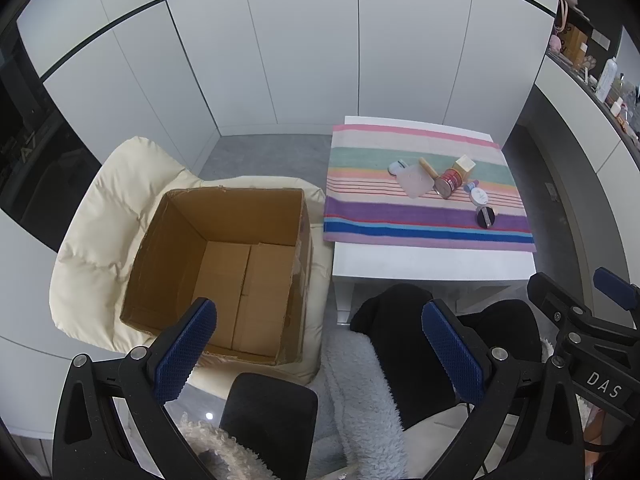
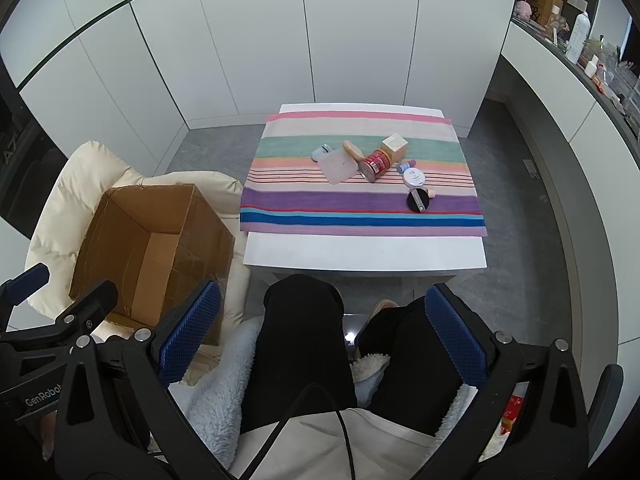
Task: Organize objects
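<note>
Several small items lie on a striped cloth [image 2: 360, 216] on a white table [image 2: 364, 254]: a red can [image 2: 375, 164] on its side, a cream cube box [image 2: 395, 146], a translucent pouch [image 2: 339, 168], a white round jar [image 2: 415, 177] and a black round compact [image 2: 418, 201]. An empty cardboard box [image 1: 224, 264] stands open on a cream cushion [image 1: 92, 216] to the table's left. My left gripper [image 1: 320, 340] is open above the box edge and a person's lap. My right gripper [image 2: 324, 332] is open over the person's knees, well short of the table. Neither holds anything.
White cabinet doors [image 2: 280, 40] stand behind the table. A counter [image 2: 576, 80] with bottles and clutter runs along the right. Grey floor [image 2: 520, 240] lies right of the table. The seated person's black-trousered legs [image 2: 304, 340] and a fluffy white garment [image 2: 224, 380] fill the foreground.
</note>
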`<state>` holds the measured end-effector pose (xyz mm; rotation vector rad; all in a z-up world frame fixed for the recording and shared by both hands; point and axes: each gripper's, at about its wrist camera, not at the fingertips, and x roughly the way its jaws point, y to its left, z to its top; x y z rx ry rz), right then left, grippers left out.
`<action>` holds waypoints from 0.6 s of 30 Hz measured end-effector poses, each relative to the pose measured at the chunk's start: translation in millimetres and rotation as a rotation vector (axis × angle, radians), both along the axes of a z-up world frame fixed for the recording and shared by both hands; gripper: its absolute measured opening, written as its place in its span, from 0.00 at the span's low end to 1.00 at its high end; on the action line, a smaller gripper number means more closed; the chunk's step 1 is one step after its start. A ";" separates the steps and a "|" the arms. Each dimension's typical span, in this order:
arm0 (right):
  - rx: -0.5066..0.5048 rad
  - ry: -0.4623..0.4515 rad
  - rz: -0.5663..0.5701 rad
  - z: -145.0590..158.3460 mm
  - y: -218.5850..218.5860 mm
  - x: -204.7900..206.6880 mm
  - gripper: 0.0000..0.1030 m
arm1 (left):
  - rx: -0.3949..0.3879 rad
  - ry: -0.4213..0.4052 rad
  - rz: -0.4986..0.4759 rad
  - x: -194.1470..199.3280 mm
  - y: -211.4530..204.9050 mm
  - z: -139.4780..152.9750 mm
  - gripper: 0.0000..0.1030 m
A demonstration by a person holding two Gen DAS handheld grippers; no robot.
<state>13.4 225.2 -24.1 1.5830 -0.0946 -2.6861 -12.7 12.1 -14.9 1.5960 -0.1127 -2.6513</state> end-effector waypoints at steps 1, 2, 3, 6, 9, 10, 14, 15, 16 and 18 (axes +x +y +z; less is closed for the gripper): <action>-0.003 0.002 -0.001 -0.4 2.0 0.2 1.00 | 0.000 -0.001 0.001 -0.8 0.8 0.4 1.00; -0.005 0.002 -0.003 -0.8 3.0 -0.8 1.00 | 0.000 0.000 0.002 -1.6 1.1 0.4 1.00; -0.010 0.004 -0.007 -1.1 5.1 -0.8 1.00 | 0.006 0.001 0.005 -2.1 1.8 0.0 1.00; -0.020 0.005 -0.012 -2.1 10.2 -1.0 1.00 | 0.036 -0.007 0.014 -5.7 3.4 -1.0 1.00; -0.032 0.003 -0.013 -2.9 17.1 -1.5 1.00 | 0.048 -0.024 0.008 -9.3 10.2 -4.4 1.00; -0.035 0.003 -0.013 -3.1 19.6 -2.1 1.00 | 0.051 -0.025 0.006 -9.5 12.6 -5.0 1.00; -0.037 0.003 -0.017 -4.4 30.7 -2.8 1.00 | 0.089 -0.026 0.001 -11.1 22.0 -8.1 1.00; -0.039 0.003 -0.024 -3.7 33.6 -4.1 1.00 | 0.105 -0.034 -0.005 -12.6 25.8 -10.0 1.00; -0.044 0.006 -0.032 -3.7 37.8 -3.8 1.00 | 0.111 -0.038 -0.008 -13.6 28.5 -11.1 1.00; -0.049 0.008 -0.047 -4.3 46.3 -4.9 1.00 | 0.107 -0.045 -0.017 -16.8 35.7 -12.5 1.00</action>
